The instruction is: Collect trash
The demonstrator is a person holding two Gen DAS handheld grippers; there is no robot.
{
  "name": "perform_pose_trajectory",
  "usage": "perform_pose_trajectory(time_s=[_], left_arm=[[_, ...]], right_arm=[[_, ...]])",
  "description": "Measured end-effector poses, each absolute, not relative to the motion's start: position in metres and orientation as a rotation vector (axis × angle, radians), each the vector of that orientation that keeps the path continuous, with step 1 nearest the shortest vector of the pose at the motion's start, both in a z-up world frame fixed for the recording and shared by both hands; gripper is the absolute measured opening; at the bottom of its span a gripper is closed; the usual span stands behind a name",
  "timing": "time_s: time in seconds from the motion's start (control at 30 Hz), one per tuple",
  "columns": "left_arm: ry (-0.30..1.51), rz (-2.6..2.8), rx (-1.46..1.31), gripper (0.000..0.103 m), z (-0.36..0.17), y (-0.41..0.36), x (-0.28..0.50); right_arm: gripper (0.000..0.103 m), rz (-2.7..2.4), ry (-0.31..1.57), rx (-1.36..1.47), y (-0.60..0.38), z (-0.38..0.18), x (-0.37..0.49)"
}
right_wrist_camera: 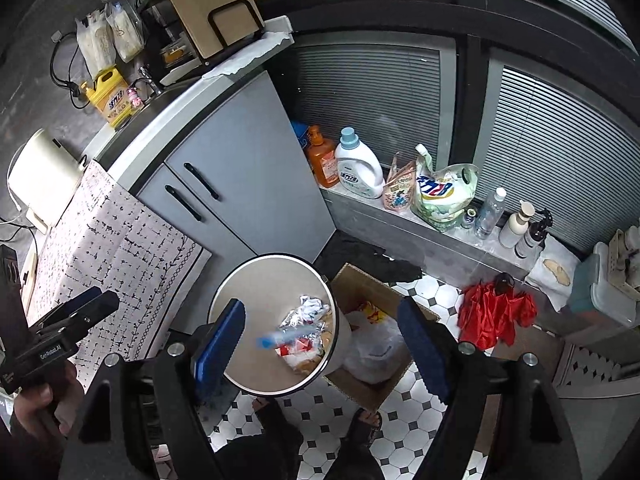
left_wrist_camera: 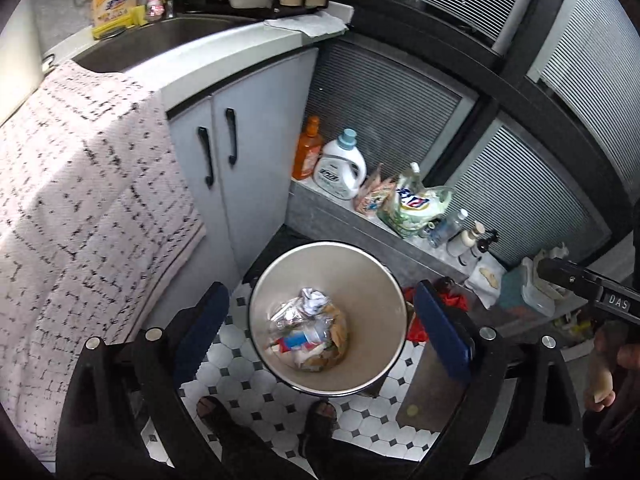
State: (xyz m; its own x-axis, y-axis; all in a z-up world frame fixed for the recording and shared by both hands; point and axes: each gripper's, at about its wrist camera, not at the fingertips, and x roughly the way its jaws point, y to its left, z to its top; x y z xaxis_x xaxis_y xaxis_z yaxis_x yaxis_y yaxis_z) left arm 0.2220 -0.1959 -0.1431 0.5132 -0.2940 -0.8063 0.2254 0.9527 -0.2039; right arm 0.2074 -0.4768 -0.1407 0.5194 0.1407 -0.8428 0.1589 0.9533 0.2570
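Note:
A round metal trash bin stands on the tiled floor below both grippers. Inside lies a pile of trash: crumpled foil, wrappers and a clear bottle. My left gripper is open and empty, held high above the bin with its blue pads either side of it. My right gripper is open too, above the bin. A clear plastic bottle with a blue cap shows blurred over the trash in the bin, apart from both pads. The left gripper also shows in the right wrist view, and the right one in the left wrist view.
A grey cabinet with a patterned cloth stands left of the bin. A cardboard box with a white bag sits right of it. Detergent bottles line the window ledge. A red umbrella lies on the floor. Feet stand below.

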Motion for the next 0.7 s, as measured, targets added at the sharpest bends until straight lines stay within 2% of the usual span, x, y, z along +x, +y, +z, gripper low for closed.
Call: perform_pose_trajectory(time_s=[0.27, 0.7], left_arm=[[0.948, -0.208, -0.094, 0.093, -0.120, -0.166, 0.201], [0.825, -0.043, -0.198, 0.097, -0.051, -0.100, 0.151]], right_arm=[[0.093, 0.078, 1.002, 0.333, -0.461, -0.137, 0.223], [0.095, 0.224, 0.993, 0.297, -0.417, -0.100, 0.243]])
